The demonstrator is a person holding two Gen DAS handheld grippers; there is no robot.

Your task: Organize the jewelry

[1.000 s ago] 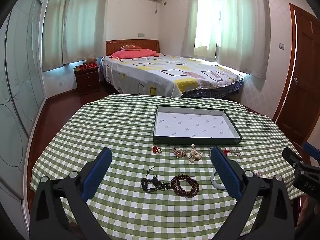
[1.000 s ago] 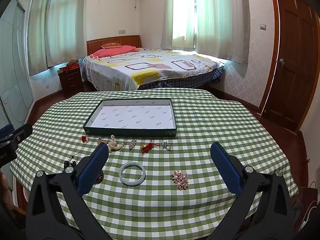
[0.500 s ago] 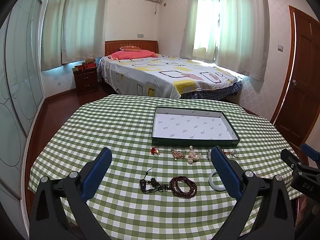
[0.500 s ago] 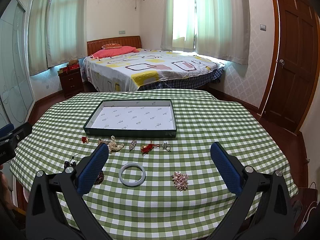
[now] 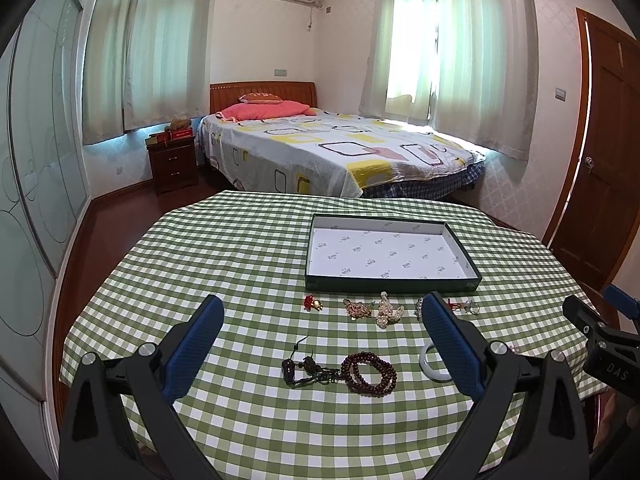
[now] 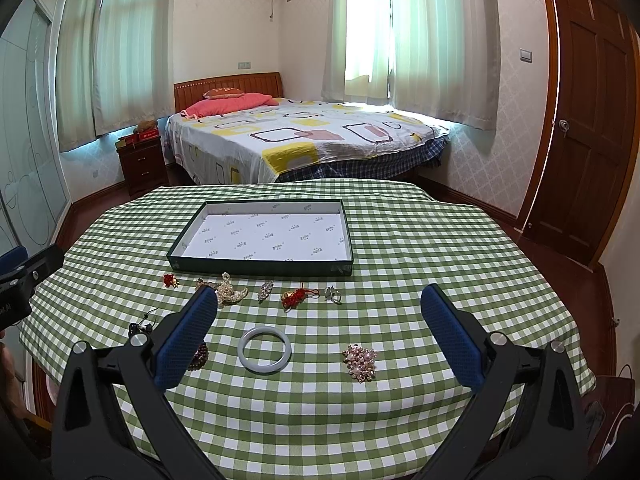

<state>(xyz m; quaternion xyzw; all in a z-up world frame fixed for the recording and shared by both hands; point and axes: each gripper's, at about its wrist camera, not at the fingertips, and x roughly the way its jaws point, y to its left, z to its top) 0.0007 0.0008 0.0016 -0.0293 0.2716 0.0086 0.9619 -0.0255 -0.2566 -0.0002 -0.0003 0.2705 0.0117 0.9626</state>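
A shallow dark green box (image 5: 390, 285) (image 6: 260, 267) with a white lining stands empty on the checked tablecloth. In front of it lies a row of small brooches, among them a red one (image 5: 311, 303) (image 6: 171, 280) and a pearl one (image 5: 386, 311) (image 6: 230, 290). Nearer me lie a brown bead bracelet (image 5: 370, 368), a dark pendant cord (image 5: 300, 366), a pale bangle (image 6: 264, 349) and a pink pearl brooch (image 6: 360, 361). My left gripper (image 5: 324, 342) hangs open over the beads. My right gripper (image 6: 320, 336) hangs open above the bangle. Both are empty.
The table (image 6: 460, 248) is round, with a green and white checked cloth hanging over its edges. Behind it stand a bed (image 5: 340, 152), a nightstand (image 5: 172, 164) and a wooden door (image 6: 580, 120) at the right. The other gripper shows at each view's edge.
Both views have drawn back and risen slightly, so the table and jewelry sit a little lower and farther. Nothing on the table has moved and both grippers stay open.
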